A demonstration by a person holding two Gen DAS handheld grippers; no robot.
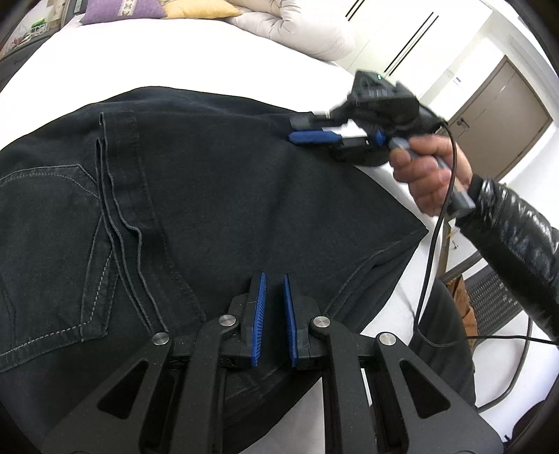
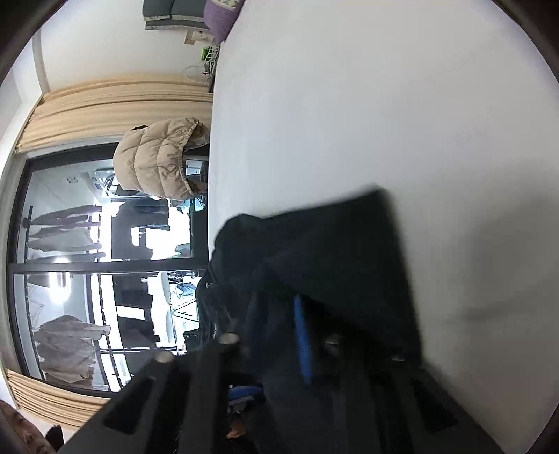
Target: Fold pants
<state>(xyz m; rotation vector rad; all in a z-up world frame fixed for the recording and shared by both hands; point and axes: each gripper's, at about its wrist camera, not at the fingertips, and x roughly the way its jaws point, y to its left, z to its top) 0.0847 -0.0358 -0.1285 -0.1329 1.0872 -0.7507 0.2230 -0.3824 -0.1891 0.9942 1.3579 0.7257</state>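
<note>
Black denim pants lie folded on a white bed, with a back pocket at the left. My left gripper hovers over the near part of the pants, jaws slightly apart and empty. My right gripper is at the pants' far right edge, turned on its side, its blue pads with a small gap. In the blurred right wrist view the pants lie just ahead of one blue pad; no cloth is visibly clamped.
Pillows and a purple cushion lie at the bed's far end. A door and a cable are to the right. In the right wrist view a window, curtains and a beige puffer jacket are beside the bed.
</note>
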